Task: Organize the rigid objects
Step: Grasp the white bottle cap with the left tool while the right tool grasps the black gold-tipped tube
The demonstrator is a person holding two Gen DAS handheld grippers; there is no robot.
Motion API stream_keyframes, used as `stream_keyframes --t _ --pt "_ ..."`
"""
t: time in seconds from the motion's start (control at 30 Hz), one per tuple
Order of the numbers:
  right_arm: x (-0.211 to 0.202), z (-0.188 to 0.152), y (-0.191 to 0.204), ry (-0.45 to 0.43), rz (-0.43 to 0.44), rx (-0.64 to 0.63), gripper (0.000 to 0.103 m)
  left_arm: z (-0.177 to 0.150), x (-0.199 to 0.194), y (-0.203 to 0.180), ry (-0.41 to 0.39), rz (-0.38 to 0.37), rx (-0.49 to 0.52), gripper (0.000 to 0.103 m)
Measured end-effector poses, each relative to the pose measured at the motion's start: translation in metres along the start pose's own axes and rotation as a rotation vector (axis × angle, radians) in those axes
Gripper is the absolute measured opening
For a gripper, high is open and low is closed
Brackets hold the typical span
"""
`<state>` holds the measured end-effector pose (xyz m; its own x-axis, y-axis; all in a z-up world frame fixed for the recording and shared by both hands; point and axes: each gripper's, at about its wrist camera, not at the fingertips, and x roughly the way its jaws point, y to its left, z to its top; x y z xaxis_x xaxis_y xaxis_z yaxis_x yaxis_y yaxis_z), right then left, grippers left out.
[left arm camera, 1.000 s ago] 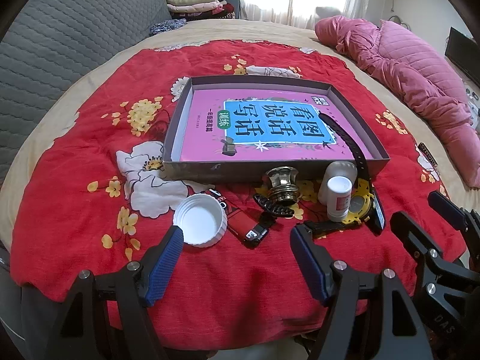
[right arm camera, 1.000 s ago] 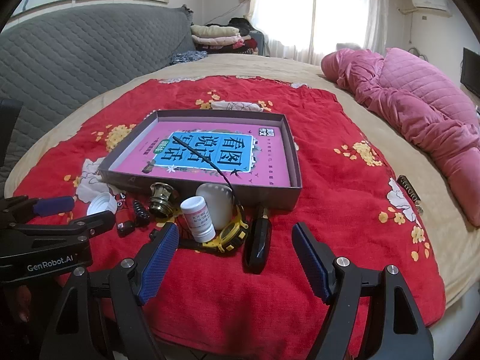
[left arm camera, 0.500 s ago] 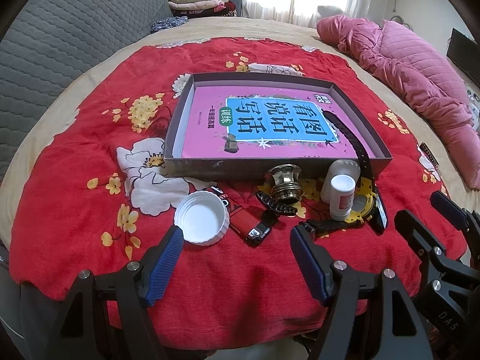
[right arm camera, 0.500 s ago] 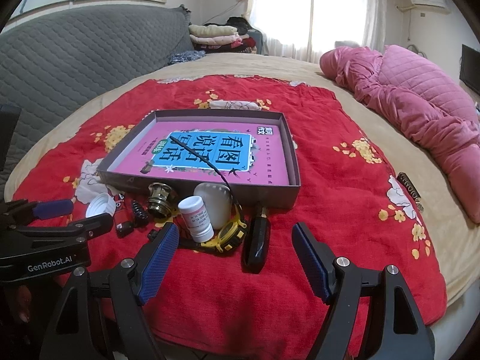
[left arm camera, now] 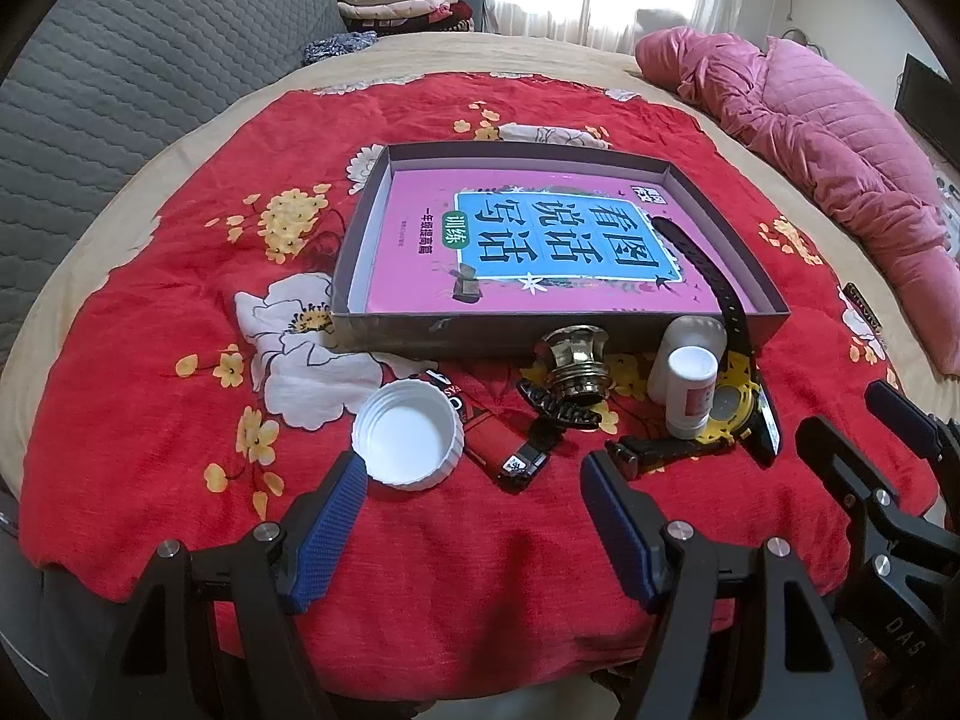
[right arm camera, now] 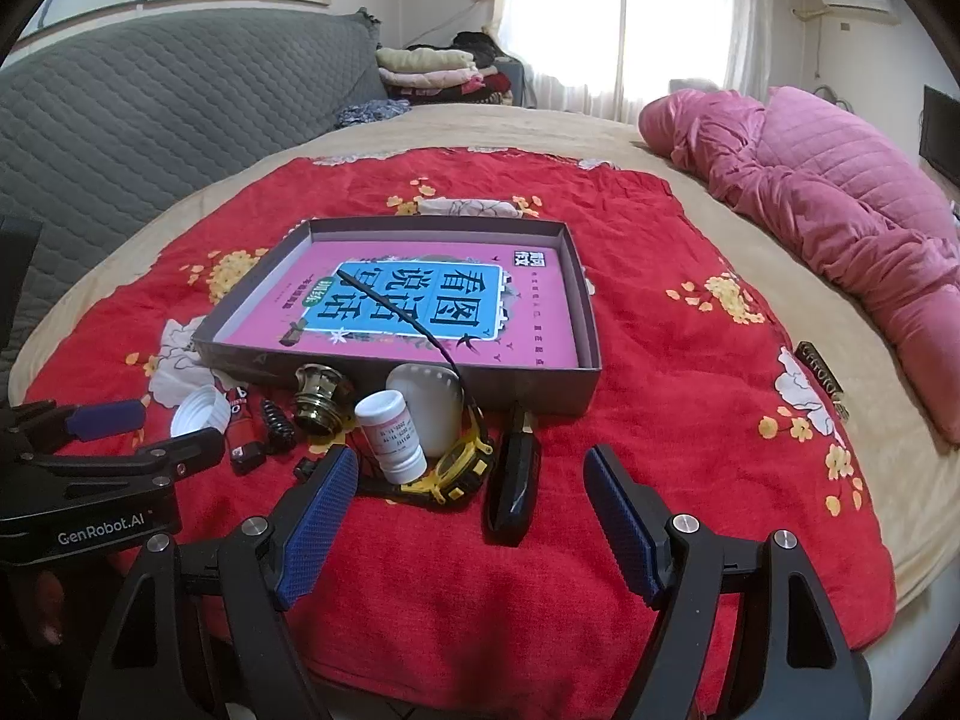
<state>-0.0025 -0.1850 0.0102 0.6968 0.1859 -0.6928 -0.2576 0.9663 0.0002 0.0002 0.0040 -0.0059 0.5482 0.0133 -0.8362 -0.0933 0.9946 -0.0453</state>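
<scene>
A shallow grey box [left arm camera: 420,333] [right arm camera: 528,384] with a pink book in it lies on the red flowered blanket. In front of it lie a white lid [left arm camera: 407,433] [right arm camera: 201,413], a red lighter [left arm camera: 495,443] [right arm camera: 243,429], a black hair clip [left arm camera: 558,408], a brass knob [left arm camera: 575,363] [right arm camera: 321,405], a small white bottle [left arm camera: 690,391] [right arm camera: 391,435], a white oval case [right arm camera: 429,411], a yellow watch [left arm camera: 729,402] [right arm camera: 459,465] with its strap over the box wall, and a black oblong object [right arm camera: 513,480]. My left gripper [left arm camera: 474,525] is open, just short of the lid and lighter. My right gripper [right arm camera: 471,516] is open near the black object.
A pink quilt [right arm camera: 840,222] is bunched at the right. A grey quilted headboard [left arm camera: 120,78] rises at the left, with folded clothes [right arm camera: 432,69] at the back. A small dark object [right arm camera: 821,373] lies on the blanket's right edge. The blanket's front edge drops off below both grippers.
Both views have crept a little closer to the objects. Nothing on the blanket has moved, and both grippers have stayed open.
</scene>
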Motion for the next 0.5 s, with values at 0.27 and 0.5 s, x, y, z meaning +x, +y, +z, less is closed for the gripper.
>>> stream_keyframes --t 0.27,0.5 --pt "0.002 -0.001 -0.005 0.005 0.0 0.019 0.079 0.0 0.003 0.009 0.009 -0.002 -0.018 0.073" --pt "0.003 -0.001 -0.018 0.01 0.001 0.07 0.079 0.0 0.005 0.036 0.022 0.008 -0.07 0.073"
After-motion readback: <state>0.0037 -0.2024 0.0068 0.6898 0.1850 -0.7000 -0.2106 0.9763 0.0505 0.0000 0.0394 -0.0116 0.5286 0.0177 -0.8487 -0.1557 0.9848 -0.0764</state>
